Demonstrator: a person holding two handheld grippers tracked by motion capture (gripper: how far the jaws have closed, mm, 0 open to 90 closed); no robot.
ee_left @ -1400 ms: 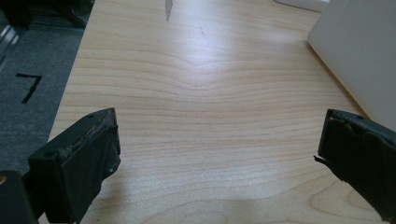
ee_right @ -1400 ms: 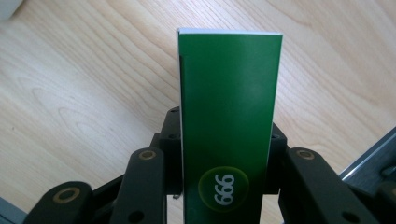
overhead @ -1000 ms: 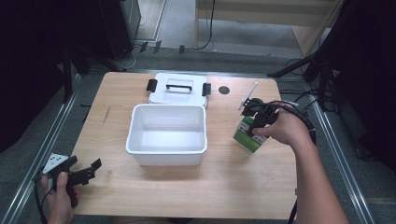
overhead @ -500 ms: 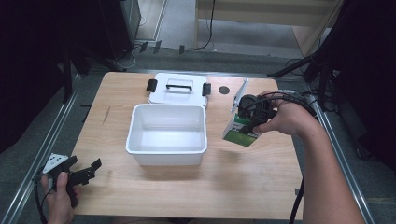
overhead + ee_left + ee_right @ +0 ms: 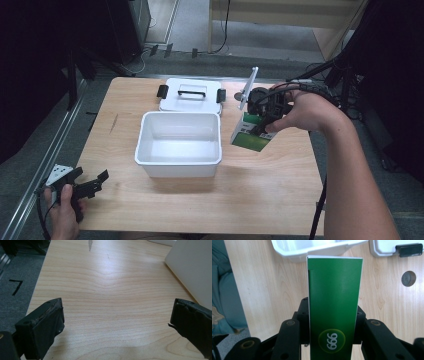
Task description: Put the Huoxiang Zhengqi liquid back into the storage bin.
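The right gripper (image 5: pixel 261 121) clamps its jaws on the green carton (image 5: pixel 250 135), lifted and tilted just right of the white bin (image 5: pixel 178 143); carry it over the rim before releasing; the left gripper (image 5: pixel 92 183), jaws open, idles near the bin's front-left.

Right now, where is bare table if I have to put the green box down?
Bare wood lies right of the white bin, below the green box in the right gripper, and along the near edge by the left gripper. The far edge is crowded: lid.
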